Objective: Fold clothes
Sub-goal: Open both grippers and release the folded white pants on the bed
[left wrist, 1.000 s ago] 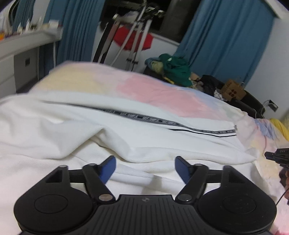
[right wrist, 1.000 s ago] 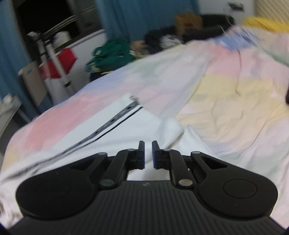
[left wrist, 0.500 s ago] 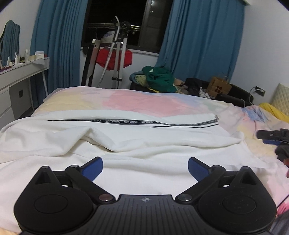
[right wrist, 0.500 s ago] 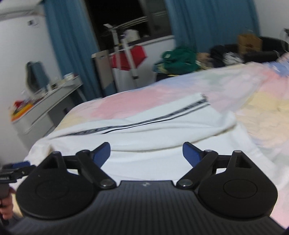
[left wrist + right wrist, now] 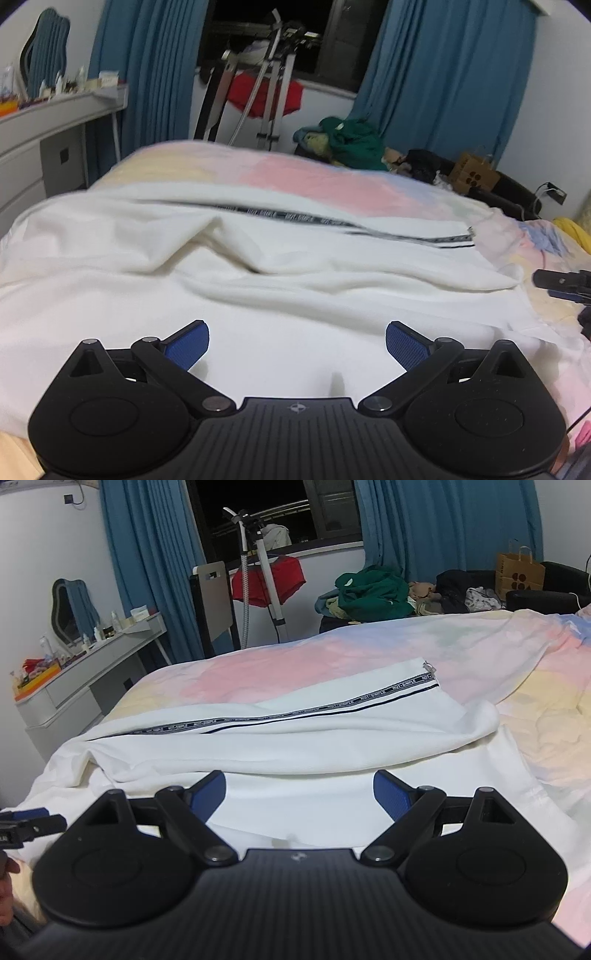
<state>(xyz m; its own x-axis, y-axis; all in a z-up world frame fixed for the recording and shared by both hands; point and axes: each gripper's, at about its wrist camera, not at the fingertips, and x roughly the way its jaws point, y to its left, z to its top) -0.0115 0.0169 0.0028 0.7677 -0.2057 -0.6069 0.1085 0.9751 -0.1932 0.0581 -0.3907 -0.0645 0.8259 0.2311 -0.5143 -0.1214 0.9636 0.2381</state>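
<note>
left wrist view: left gripper w/ jaws spread wide, nothing between them, low over the near part of the white garment on the bed. right gripper pokes in at far right edge. risk: the folded-over flap w/ the trim looks loose and rumpled; a grab of only the top layer could drag it askew and undo the fold.

right wrist view: right gripper also wide open, empty, just above the garment. garment's left end hangs near the bed edge, so a pull could slide it off. paper bag far right: contents not visible.
</note>
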